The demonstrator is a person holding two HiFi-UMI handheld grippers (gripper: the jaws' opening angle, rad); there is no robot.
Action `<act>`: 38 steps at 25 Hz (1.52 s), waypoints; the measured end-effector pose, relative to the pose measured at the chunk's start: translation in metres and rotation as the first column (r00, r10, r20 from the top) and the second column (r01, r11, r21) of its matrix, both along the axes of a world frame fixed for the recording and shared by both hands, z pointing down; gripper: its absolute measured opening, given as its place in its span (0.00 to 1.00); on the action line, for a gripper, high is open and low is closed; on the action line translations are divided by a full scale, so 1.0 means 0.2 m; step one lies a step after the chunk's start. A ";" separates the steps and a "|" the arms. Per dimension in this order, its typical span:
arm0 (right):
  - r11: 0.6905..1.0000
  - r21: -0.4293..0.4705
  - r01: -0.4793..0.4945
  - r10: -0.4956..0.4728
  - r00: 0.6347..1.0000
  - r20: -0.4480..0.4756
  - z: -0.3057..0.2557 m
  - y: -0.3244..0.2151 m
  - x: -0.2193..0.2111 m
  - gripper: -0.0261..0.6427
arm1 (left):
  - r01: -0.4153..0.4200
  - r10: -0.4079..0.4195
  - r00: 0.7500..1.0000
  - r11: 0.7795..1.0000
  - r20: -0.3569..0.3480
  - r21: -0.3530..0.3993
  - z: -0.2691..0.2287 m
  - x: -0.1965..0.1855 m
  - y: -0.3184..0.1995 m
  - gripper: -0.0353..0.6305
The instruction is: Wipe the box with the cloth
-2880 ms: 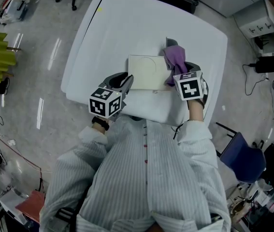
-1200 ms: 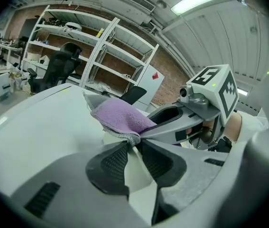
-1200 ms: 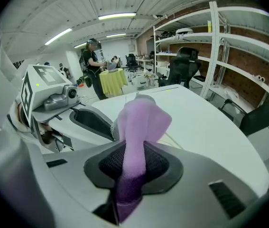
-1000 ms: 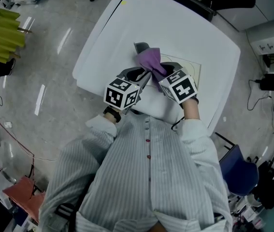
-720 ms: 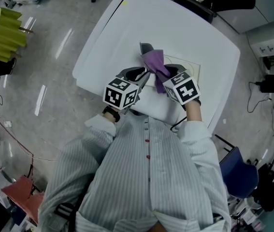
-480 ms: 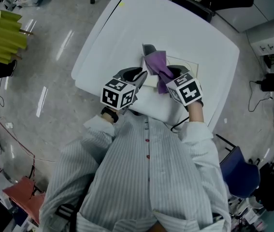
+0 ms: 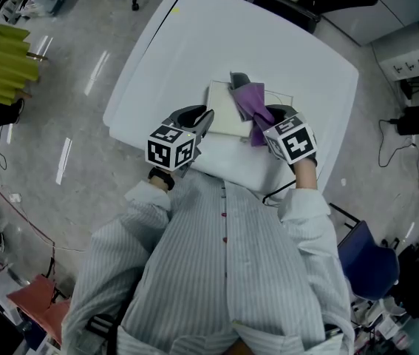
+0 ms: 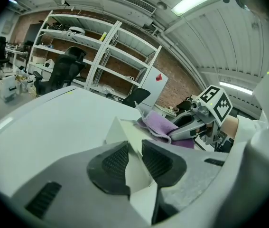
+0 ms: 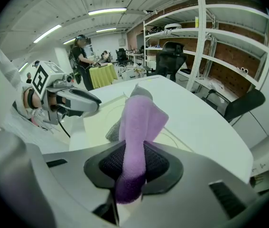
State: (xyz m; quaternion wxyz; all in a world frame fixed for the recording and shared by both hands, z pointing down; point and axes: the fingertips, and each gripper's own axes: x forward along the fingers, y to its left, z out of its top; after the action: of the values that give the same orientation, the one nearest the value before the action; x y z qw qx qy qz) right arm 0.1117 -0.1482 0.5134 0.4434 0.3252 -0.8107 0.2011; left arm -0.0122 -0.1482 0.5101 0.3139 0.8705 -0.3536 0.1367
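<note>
On the near half of the white table (image 7: 194, 43) lies a flat cream box (image 7: 227, 117), with the purple cloth (image 7: 252, 100) draped over its right part. From the head view the left gripper (image 7: 206, 117) meets the box's near-left edge and the right gripper (image 7: 270, 118) reaches in from the near right, though the grip itself is hard to read from above.

The left gripper view makes it plain: the left gripper (image 8: 133, 148) is clenched on a thin edge of the box (image 8: 125, 132) (ribbed pads pressing both faces). The cloth (image 8: 159, 124) lies beyond, at the tip of the right gripper (image 8: 179, 132).

The right gripper view shows the right gripper (image 9: 133, 158) pinching the cloth (image 9: 139, 122), which stands up in a fold with a grey patch at its left, over the box (image 9: 101, 122). Only this view shows, far behind, metal shelving (image 9: 210, 42) and an office chair (image 9: 170, 56).

The right gripper's cube (image 8: 216, 103) bears black-and-white square markers.
</note>
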 end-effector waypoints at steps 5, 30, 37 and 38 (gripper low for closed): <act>0.999 0.020 -0.032 0.034 0.994 -0.099 0.02 0.02 0.15 0.17 | 0.000 0.000 1.000 1.000 0.008 0.006 0.00 0.00 0.00 0.17; 0.988 0.096 -0.124 0.124 0.992 0.003 -0.18 0.08 0.06 0.17 | 0.007 -0.007 1.000 1.000 -0.009 0.012 -0.01 0.01 0.00 0.17; 1.000 0.011 0.017 -0.018 0.993 0.115 -0.16 0.17 -0.39 0.17 | 0.011 -0.011 1.000 1.000 -0.022 0.003 -0.01 0.01 0.00 0.17; 1.000 -0.009 0.023 -0.022 0.993 0.115 -0.15 0.18 -0.42 0.17 | 0.010 -0.010 1.000 1.000 -0.024 0.002 -0.01 0.01 0.00 0.17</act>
State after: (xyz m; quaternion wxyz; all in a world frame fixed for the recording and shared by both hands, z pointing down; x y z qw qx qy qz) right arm 0.0267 -0.1128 0.4842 0.3998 0.3015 -0.8376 0.2185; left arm -0.0097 -0.1484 0.5083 0.3178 0.8707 -0.3542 0.1243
